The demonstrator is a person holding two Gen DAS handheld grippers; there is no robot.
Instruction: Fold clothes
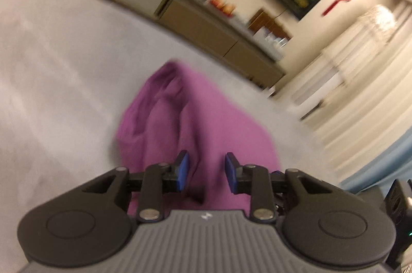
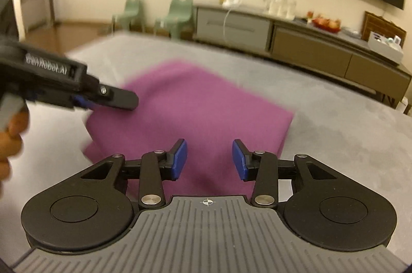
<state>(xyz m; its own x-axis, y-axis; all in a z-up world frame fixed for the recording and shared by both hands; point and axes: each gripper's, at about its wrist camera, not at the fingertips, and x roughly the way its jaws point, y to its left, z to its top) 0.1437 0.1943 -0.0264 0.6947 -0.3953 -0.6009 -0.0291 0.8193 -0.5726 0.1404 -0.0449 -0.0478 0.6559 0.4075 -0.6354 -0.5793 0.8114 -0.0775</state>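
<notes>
- The left wrist view is blurred; the purple garment lies bunched there, its near edge hidden behind the left gripper.
- It lies folded on the grey surface.
- Jaws of both the left and right gripper stand apart, gripping nothing.
- Only the right wrist view shows a hand.

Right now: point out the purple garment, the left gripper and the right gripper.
purple garment (image 2: pixel 195 102): right wrist view, middle of the folded top face.
left gripper (image 1: pixel 207 171): left wrist view, midway between fingertips.
right gripper (image 2: pixel 209 157): right wrist view, midway between fingertips.
</notes>
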